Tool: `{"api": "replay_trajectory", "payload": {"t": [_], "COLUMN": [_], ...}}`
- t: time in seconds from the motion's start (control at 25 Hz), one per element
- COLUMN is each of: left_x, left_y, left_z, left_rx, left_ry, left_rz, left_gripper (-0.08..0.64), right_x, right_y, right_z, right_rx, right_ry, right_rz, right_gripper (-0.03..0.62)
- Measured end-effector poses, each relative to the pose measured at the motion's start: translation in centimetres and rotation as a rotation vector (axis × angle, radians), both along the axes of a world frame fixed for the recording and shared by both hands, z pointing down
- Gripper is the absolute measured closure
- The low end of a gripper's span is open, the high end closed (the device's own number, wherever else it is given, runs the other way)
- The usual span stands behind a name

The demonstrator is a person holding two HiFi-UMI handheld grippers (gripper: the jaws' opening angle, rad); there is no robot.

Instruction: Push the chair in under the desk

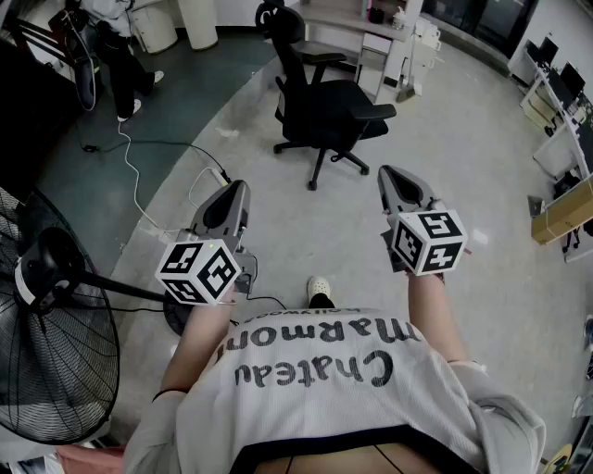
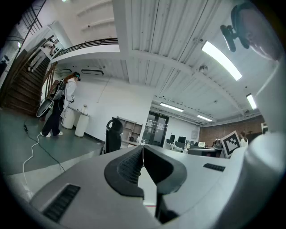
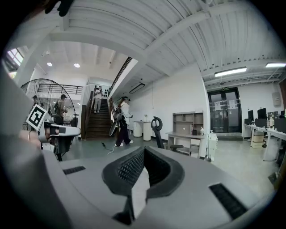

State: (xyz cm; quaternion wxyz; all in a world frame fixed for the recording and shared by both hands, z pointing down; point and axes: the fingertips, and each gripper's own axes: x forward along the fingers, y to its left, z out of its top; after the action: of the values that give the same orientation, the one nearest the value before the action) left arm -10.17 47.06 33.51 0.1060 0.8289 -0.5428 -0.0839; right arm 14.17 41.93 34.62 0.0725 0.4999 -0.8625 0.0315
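Note:
A black office chair [image 1: 321, 102] on castors stands on the pale floor, pulled out from the white desk [image 1: 366, 28] behind it. The same chair [image 2: 113, 135] [image 3: 157, 130] shows small and distant in both gripper views. My left gripper [image 1: 236, 188] is held up at the lower left, well short of the chair, jaws shut on nothing. To its right my right gripper [image 1: 389, 173] is held at about the same height, also shut and empty. Both point toward the chair.
A large black floor fan [image 1: 46, 338] stands close on my left, with a white cable [image 1: 139, 185] trailing over the dark floor. A person [image 1: 116, 51] stands at the far left. More desks and a cardboard box [image 1: 561, 213] line the right side.

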Motion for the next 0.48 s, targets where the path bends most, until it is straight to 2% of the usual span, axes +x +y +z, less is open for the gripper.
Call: {"api": "replay_trajectory", "payload": {"t": [0.32, 0.48], "left_x": [-0.31, -0.68], "left_y": [0.12, -0.58], "left_z": [0.12, 0.81], "left_rx": [0.000, -0.016], "left_ry": [0.005, 0.021], "left_rz": [-0.005, -0.016], "left_gripper": [0.541, 0.541], "right_x": [-0.07, -0.32], "right_y": [0.19, -0.49], "right_z": [0.43, 0.88], "right_rx": [-0.022, -0.032], "right_ry": [-0.005, 0.020], "right_rz": [-0.002, -0.012], "right_gripper": [0.584, 0.584]}}
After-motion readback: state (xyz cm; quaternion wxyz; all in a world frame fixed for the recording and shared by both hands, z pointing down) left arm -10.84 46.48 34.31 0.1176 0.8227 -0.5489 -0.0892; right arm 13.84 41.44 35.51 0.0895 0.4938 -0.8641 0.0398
